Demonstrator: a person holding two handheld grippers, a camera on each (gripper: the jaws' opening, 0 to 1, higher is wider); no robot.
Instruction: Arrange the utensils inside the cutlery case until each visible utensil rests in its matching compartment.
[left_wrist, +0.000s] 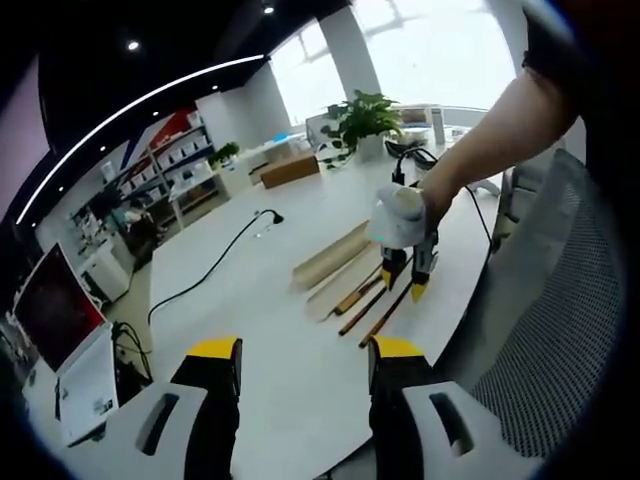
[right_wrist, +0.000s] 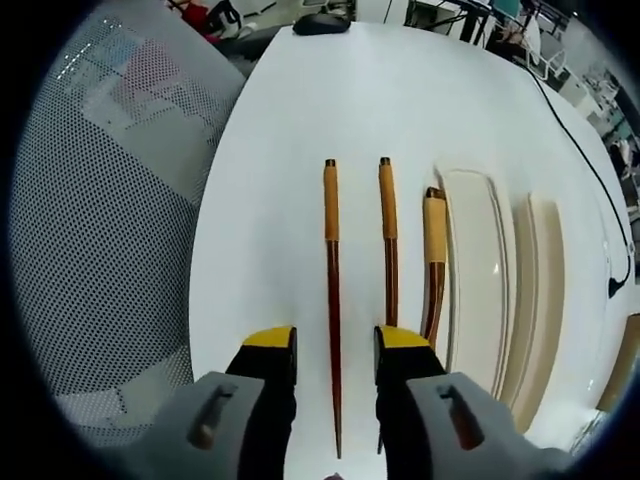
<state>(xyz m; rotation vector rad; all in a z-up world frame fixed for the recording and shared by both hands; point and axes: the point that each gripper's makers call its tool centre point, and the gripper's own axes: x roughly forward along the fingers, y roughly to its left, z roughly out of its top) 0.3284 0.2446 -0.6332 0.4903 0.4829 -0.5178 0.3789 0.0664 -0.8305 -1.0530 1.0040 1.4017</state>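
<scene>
Right hand-held gripper (right_wrist: 335, 365) hangs open, jaws astride the nearer chopstick (right_wrist: 332, 300) lying on the white surface (right_wrist: 300, 120). Pick-up step: next, close and lift. Second chopstick (right_wrist: 389, 240) and spoon (right_wrist: 433, 260) lie beside the cutlery case (right_wrist: 478, 270). Left hand-held gripper (left_wrist: 305, 370) open, holding nothing.

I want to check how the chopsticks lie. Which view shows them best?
The right gripper view: the two chopsticks lie close below, side by side on the table, one running between the right tongs, open. The left gripper view shows them far off, small, partly hidden under the right tongs.
</scene>
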